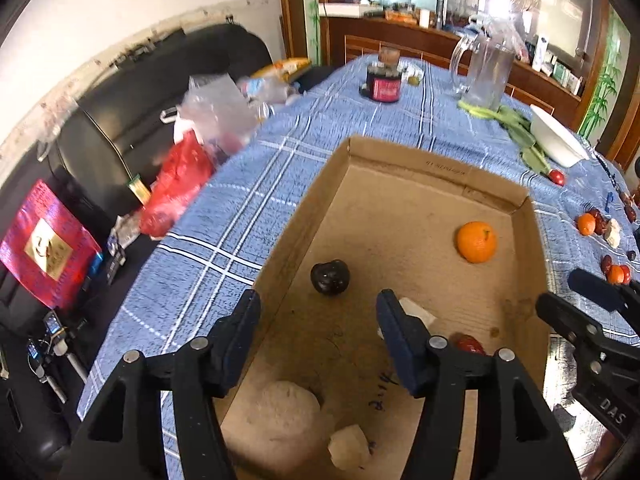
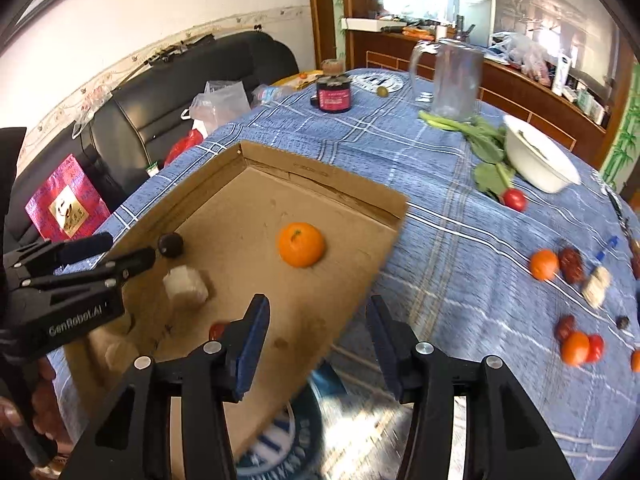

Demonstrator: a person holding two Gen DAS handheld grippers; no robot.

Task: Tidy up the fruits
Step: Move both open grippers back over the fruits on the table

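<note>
Table (image 2: 460, 240) under a blue plaid cloth, soft woven texture, filling most of both views. Shallow cardboard tray (image 2: 320, 184) at centre left of the right wrist view, flat brown floor, low folded walls, some stains. Inside it already: a round orange (image 2: 301, 245) with dimpled skin near the tray's middle, a dark glossy plum (image 2: 170, 245) toward the left wall, a pale rough chunk (image 2: 186, 288) just below the plum, a small red fruit (image 2: 218, 330) at lower centre, partly hidden. Left claw (image 1: 318, 320) at lower centre of its own view, over the tray, jaws spread wide, nothing between them. Right claw (image 2: 318, 328) at lower centre, over the tray's right edge, likewise released and empty. Still loose on the cloth at right of frame: a small orange (image 2: 543, 265), wrinkled red dates (image 2: 571, 265), a tomato (image 2: 514, 199) by the white bowl (image 2: 540, 160). Roughly halfway by judgement; several small pieces left to gather.
</note>
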